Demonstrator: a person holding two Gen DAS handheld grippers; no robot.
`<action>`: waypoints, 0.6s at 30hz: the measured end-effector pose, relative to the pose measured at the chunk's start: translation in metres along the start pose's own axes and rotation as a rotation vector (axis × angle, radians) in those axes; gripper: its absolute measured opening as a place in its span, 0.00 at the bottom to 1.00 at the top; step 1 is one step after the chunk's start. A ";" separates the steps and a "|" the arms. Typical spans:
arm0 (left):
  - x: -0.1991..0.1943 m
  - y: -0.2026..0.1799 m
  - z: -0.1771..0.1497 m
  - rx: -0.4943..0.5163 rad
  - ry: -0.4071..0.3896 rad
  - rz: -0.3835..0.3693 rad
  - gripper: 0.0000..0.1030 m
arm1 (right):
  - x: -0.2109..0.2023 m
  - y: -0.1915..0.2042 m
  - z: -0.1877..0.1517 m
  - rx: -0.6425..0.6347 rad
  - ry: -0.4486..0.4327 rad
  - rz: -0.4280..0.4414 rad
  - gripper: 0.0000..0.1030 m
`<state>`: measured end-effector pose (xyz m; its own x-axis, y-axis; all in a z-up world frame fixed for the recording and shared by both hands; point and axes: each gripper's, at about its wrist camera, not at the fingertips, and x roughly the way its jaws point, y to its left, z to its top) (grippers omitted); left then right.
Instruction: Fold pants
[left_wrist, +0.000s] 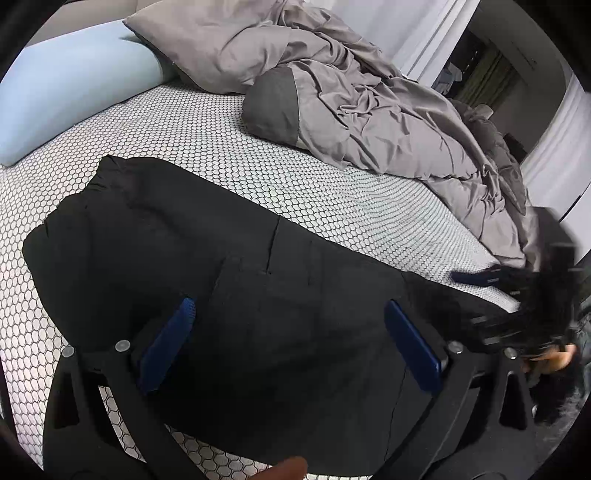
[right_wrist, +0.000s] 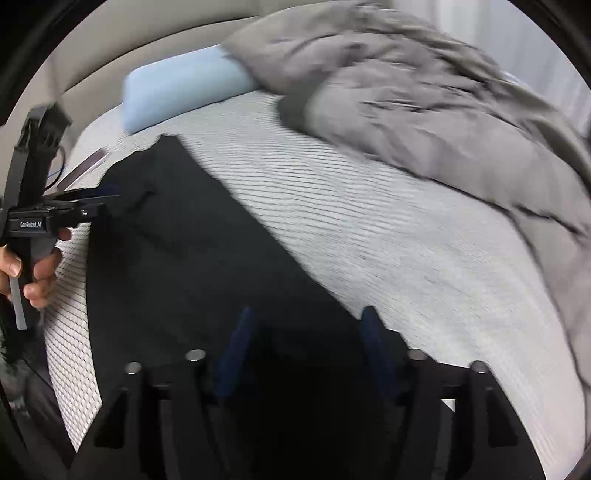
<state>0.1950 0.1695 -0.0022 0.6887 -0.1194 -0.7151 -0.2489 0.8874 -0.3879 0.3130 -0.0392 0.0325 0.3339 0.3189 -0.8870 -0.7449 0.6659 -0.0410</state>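
Black pants (left_wrist: 236, 266) lie spread flat on the honeycomb-patterned mattress (left_wrist: 221, 144). My left gripper (left_wrist: 288, 314) hovers over the middle of them, blue fingers wide open, nothing between them. In the right wrist view the pants (right_wrist: 192, 251) run from the far left to the near edge. My right gripper (right_wrist: 306, 325) is open over their near end, empty; this view is motion-blurred. The left gripper (right_wrist: 107, 197) shows at the left edge there, at the pants' far end. The right gripper (left_wrist: 476, 277) shows blurred at the right in the left wrist view.
A crumpled grey duvet (left_wrist: 369, 107) is piled along the far side of the bed. A light blue pillow (left_wrist: 62, 92) lies at the head, also in the right wrist view (right_wrist: 181, 88). A grey pillow (left_wrist: 192, 40) leans behind it. White curtains (left_wrist: 417, 33) hang beyond.
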 end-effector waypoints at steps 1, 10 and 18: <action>-0.002 0.002 0.000 0.000 -0.001 -0.006 0.99 | 0.014 0.012 0.005 -0.015 0.039 0.026 0.62; -0.008 0.022 0.009 -0.019 -0.019 -0.008 0.99 | 0.059 0.021 0.032 -0.098 0.031 -0.185 0.10; -0.037 0.009 0.009 0.013 -0.096 -0.038 0.99 | -0.042 -0.035 -0.027 0.077 0.032 -0.248 0.40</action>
<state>0.1736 0.1855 0.0261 0.7595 -0.1109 -0.6409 -0.2125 0.8889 -0.4057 0.3098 -0.0943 0.0593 0.4816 0.1184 -0.8683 -0.5957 0.7709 -0.2254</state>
